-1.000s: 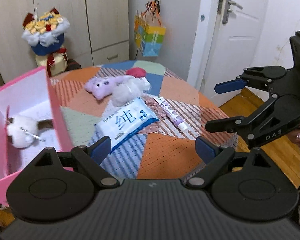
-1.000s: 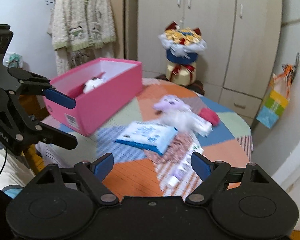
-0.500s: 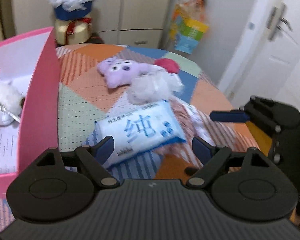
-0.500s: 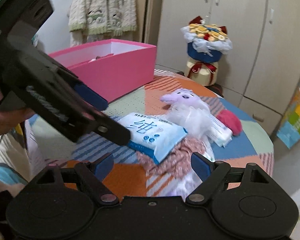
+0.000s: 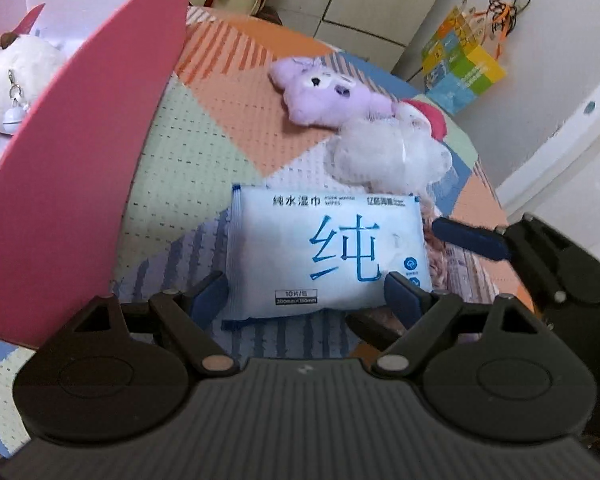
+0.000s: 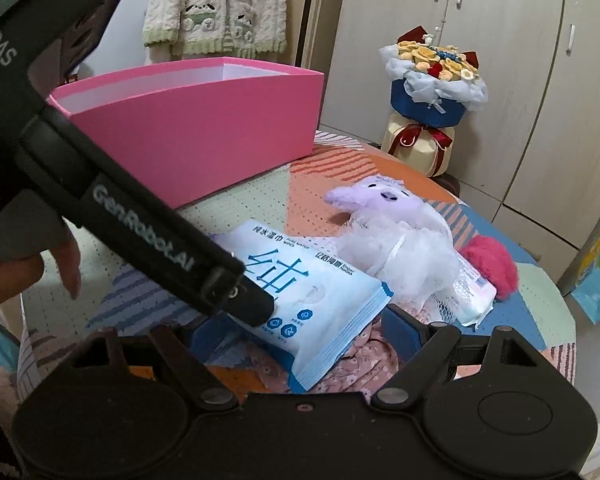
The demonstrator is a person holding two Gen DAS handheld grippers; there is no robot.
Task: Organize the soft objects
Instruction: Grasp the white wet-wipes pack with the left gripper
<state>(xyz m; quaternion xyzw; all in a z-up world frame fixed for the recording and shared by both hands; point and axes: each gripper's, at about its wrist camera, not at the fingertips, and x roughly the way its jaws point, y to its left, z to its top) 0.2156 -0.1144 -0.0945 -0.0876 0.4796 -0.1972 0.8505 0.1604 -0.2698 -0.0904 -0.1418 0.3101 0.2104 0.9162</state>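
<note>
Left wrist view: pink box (image 5: 80, 184) with smooth card walls, white fluffy toy (image 5: 16, 76) inside.
Wipes pack (image 5: 324, 252): glossy, soft, flat rectangle on the patchwork bench (image 5: 204, 132); long axis runs left-right.
Left gripper (image 5: 306, 300): fingers apart, pack's near edge between them, no pad pressing.
Behind pack: lilac plush (image 5: 324, 96), white mesh puff (image 5: 384, 152).
Right gripper (image 6: 304, 330): fingers apart, pack's corner between them, unpressed.
</note>
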